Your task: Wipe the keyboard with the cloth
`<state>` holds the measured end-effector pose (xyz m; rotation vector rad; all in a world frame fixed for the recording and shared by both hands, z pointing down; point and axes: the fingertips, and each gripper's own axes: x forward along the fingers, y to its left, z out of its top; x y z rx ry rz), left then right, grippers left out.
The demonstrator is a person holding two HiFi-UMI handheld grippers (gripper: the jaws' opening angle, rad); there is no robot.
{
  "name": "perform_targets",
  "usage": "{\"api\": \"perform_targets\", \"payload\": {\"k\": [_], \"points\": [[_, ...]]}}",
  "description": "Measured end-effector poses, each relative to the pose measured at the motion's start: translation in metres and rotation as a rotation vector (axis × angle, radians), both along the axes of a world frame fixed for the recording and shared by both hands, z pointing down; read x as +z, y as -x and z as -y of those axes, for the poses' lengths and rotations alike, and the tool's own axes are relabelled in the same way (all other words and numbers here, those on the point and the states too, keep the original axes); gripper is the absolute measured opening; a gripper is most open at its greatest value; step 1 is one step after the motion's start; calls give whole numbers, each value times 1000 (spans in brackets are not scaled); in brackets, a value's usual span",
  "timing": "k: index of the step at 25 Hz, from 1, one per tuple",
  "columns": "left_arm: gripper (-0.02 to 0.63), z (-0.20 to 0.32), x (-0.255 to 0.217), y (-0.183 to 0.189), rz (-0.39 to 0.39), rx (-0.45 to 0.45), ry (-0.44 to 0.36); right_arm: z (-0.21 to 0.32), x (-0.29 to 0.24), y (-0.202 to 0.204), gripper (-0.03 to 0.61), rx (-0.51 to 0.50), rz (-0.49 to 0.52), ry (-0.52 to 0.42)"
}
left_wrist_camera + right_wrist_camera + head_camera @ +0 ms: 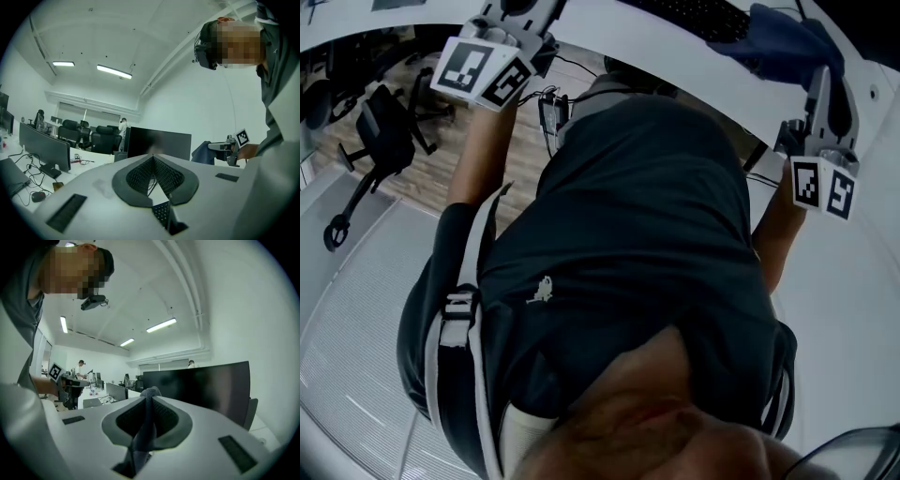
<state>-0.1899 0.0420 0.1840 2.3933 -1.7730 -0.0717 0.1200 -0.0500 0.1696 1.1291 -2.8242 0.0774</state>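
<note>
In the head view the dark keyboard (698,16) lies on the white desk (656,52) at the top edge. The blue cloth (778,42) bunches beside it, just ahead of my right gripper (821,89). In the right gripper view that gripper (150,397) is shut on the cloth (140,437), a fold of which sticks out past the tips. My left gripper (514,17) is raised at the upper left. Its jaws (152,158) meet at the tips with nothing between them. From there the right gripper (229,151) and the cloth (204,152) show at the right.
A dark monitor (159,143) (206,383) stands ahead of both grippers. My own torso fills the middle of the head view. Office chairs (380,131) stand on the wooden floor to the left. More desks, screens and people (123,125) lie farther back in the room.
</note>
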Motion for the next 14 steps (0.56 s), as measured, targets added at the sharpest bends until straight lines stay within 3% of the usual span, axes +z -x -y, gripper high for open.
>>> {"api": "perform_targets", "payload": {"k": [3,7,14], "points": [[5,-1,-10,-13,10,18,5,-10,-20,-11,37,2,37,-30],[5,3,-20,-32,-35,45,32,-13,-34,-23,37,-2,73,-57],[5,5,-21,-77,-51,86,80,-8,-23,-51,37,-11,106,-54]]}}
